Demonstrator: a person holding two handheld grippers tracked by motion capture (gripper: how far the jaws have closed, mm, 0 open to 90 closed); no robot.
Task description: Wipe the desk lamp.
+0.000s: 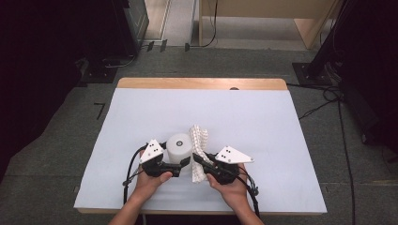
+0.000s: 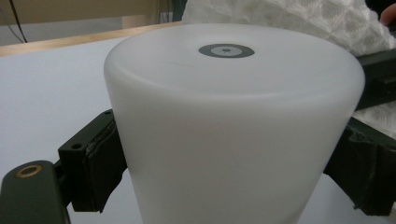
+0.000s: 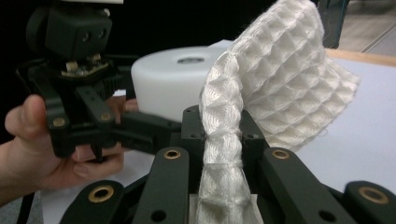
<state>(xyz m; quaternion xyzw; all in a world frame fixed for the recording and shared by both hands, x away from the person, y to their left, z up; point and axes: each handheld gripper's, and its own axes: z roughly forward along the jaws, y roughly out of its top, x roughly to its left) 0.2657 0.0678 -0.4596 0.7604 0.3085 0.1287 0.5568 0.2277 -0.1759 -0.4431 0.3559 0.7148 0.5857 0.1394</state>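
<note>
While the left claw (image 1: 184,162) clamps an unlabelled white cup (image 1: 179,147), the right claw (image 1: 199,160) pinches a waffle cloth (image 1: 199,140).

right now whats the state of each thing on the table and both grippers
white cup: upside down on the table, clamped at its sides
waffle-weave cloth: bunched lengthwise, pinched near one end
left gripper: shut on the cup
right gripper: shut on the cloth
</note>
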